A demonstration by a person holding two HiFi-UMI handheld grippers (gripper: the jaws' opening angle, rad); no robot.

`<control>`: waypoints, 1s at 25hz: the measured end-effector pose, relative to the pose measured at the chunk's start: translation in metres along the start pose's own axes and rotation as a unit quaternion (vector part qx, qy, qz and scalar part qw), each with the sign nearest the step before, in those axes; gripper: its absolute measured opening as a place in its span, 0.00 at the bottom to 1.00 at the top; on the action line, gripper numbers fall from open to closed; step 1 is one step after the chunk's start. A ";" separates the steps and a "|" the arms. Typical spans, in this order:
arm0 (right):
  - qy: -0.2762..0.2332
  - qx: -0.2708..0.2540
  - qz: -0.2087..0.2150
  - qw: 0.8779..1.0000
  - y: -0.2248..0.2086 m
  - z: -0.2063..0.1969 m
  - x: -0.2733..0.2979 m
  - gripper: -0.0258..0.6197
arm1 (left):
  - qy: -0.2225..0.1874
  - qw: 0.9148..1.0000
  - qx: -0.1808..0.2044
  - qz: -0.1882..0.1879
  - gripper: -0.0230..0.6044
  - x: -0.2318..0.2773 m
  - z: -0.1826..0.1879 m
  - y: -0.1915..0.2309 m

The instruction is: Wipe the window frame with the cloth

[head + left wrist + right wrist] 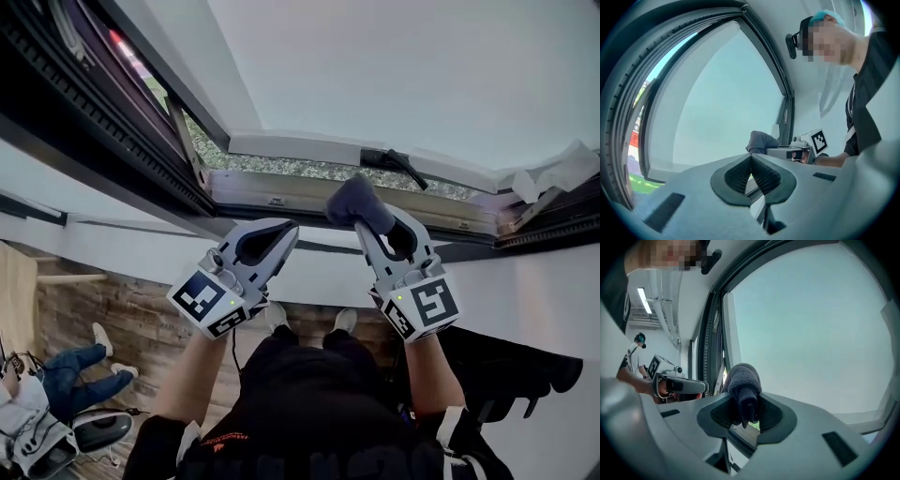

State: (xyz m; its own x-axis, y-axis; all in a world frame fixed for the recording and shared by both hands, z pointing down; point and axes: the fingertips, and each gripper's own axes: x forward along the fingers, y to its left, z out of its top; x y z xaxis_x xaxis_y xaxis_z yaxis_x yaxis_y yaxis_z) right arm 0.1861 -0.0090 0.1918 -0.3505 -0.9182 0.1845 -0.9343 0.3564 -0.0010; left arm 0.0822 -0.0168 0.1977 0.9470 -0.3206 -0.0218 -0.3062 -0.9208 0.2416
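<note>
A dark grey cloth (356,202) is bunched between the fingers of my right gripper (375,221), which is shut on it and holds it just in front of the lower rail of the white window frame (281,192). In the right gripper view the cloth (744,380) sticks up out of the jaws beside the frame's dark upright (715,333). My left gripper (286,228) hovers to the left at about the same height, shut with nothing in it. In the left gripper view its pads meet at the tip (751,159), and the cloth (761,140) shows beyond them.
The open sash's pale pane (422,75) fills the upper right. A black handle (394,161) lies on the frame near the cloth. Crumpled white material (553,173) sits at the frame's right end. Another person (66,370) sits low at the left on the wooden floor.
</note>
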 end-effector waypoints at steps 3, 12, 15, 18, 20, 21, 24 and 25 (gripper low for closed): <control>-0.007 -0.003 -0.012 1.000 -0.014 0.007 -0.015 0.20 | 0.001 1.000 0.003 -0.014 0.07 0.014 0.001 -0.012; -0.024 -0.007 -0.031 0.999 -0.043 0.026 -0.047 0.20 | -0.001 0.999 0.017 -0.050 0.07 0.054 0.010 -0.042; -0.028 -0.006 -0.034 0.999 -0.050 0.029 -0.055 0.20 | 0.003 0.998 0.025 -0.057 0.07 0.063 0.011 -0.047; -0.029 -0.002 -0.034 0.999 -0.056 0.031 -0.062 0.20 | 0.005 0.998 0.034 -0.061 0.07 0.071 0.012 -0.052; -0.030 -0.001 -0.034 0.999 -0.059 0.031 -0.066 0.20 | 0.005 0.998 0.034 -0.061 0.07 0.075 0.011 -0.053; -0.031 -0.002 -0.035 0.999 -0.061 0.032 -0.068 0.20 | 0.005 0.998 0.033 -0.061 0.07 0.078 0.010 -0.053; -0.031 -0.001 -0.037 0.999 -0.066 0.032 -0.075 0.20 | 0.005 0.998 0.033 -0.061 0.07 0.084 0.010 -0.054; -0.031 0.001 -0.038 0.999 -0.067 0.031 -0.077 0.20 | 0.005 0.997 0.033 -0.062 0.07 0.086 0.010 -0.056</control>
State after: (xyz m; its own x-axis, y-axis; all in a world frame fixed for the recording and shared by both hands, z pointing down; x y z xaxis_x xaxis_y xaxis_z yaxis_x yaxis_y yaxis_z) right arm 0.2738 0.0321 0.1473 -0.2820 -0.9514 0.1236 -0.9584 0.2853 0.0097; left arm 0.1797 0.0047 0.1730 0.9789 -0.2009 -0.0373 -0.1917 -0.9661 0.1727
